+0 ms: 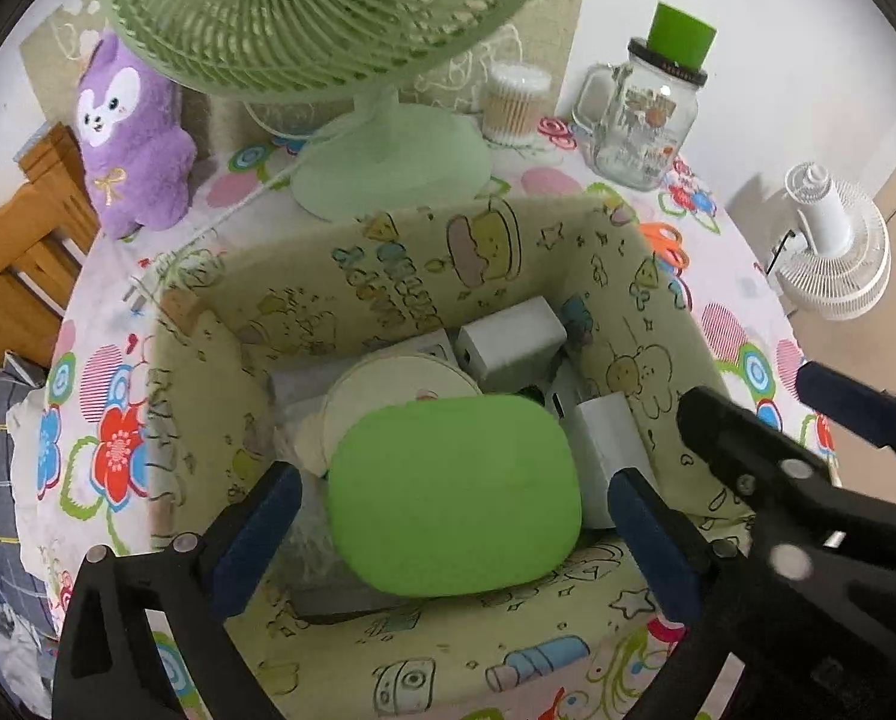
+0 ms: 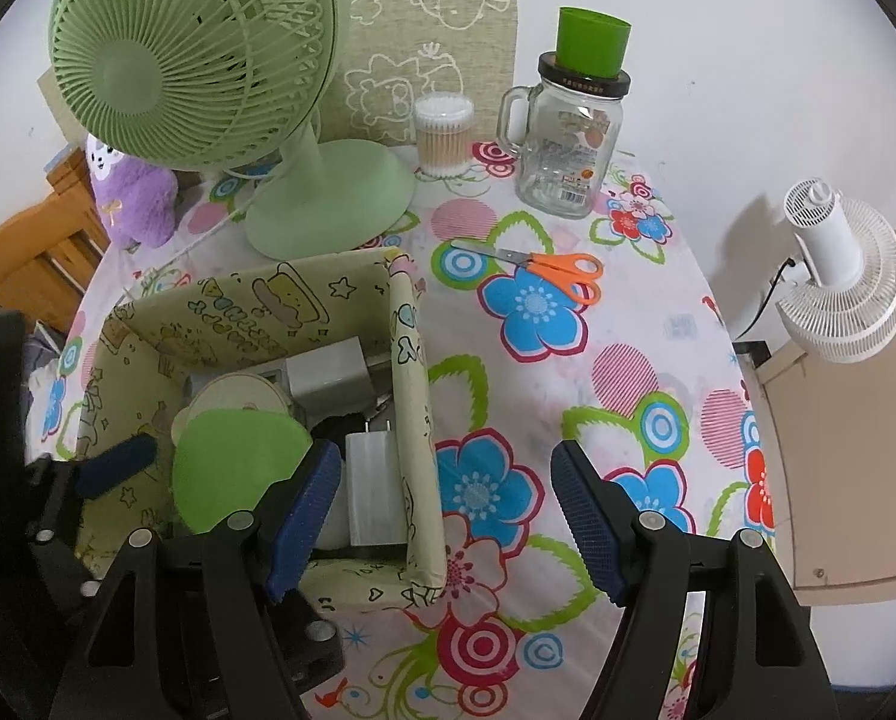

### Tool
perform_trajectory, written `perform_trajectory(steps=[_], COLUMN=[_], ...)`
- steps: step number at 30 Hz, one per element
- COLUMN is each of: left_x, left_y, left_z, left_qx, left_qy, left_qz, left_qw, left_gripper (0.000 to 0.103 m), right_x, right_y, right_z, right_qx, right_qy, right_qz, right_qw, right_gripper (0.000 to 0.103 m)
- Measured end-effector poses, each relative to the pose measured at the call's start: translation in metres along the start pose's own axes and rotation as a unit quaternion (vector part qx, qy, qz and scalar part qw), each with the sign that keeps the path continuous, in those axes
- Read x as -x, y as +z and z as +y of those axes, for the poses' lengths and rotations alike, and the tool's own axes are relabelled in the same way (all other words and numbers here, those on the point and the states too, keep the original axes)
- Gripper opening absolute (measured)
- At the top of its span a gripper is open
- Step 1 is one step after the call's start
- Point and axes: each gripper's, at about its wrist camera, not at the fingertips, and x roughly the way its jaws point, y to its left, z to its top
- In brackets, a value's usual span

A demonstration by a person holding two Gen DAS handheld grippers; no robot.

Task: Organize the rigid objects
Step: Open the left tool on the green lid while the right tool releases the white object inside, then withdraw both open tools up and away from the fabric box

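round table with a flowered cloth. on it: green fan at 11 o'clock, purple plush toy at 10, tub of cotton swabs at 12, glass jar with a green cup on its lid at 1, orange scissors near the middle, cream cartoon-print box at 8, just in front of the fan's base.

Home, likely bedroom corner. Round table under flowered cloth; green desk fan upper left; purple plush toy beside wooden chair at left edge; cotton-swab tub, glass mug jar top centre; white clip fan right.
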Motion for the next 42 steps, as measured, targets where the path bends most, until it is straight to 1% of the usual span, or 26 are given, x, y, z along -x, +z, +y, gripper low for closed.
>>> perform_trajectory(steps=[3,18,21,23,26,30,38,42], left_x=[0.007,0.047,0.057,0.065,0.074,0.09,0.126,0.142], left_y=[-0.001,-0.015,-0.019,-0.021,-0.026,-0.033,-0.051,-0.061], left_z=[0.004,0.01,0.01,0.009,0.009,0.01,0.012,0.017], left_qx=[0.007,0.003,0.0,-0.002,-0.004,-0.008,-0.02,-0.019], left_qy=[0.003,0.012,0.012,0.012,0.015,0.013,0.012,0.009], left_qz=[-0.005,-0.03,-0.037,-0.043,-0.049,-0.053,-0.079,-0.089], left_qw=[1.0,0.9995,0.9992,0.999,0.9987,0.9985,0.9966,0.9958], left_gripper=[0.103,0.103,0.103,0.103,0.103,0.103,0.103,0.103], right_x=[0.002,0.027,0.036,0.042,0.051,0.064,0.099,0.115], right_y=[-0.001,-0.011,-0.014,-0.016,-0.02,-0.025,-0.04,-0.049], right_z=[0.002,0.013,0.014,0.015,0.016,0.019,0.025,0.028], right_qx=[0.0,0.001,-0.002,-0.003,-0.003,-0.004,-0.002,0.002], right_qy=[0.004,0.015,0.016,0.015,0.012,0.013,0.01,0.005], right_qz=[-0.002,-0.021,-0.028,-0.034,-0.043,-0.051,-0.076,-0.085], right_qw=[1.0,1.0,0.999,0.999,0.999,0.999,0.997,0.996], right_gripper=[0.075,0.076,0.077,0.082,0.085,0.085,0.085,0.085])
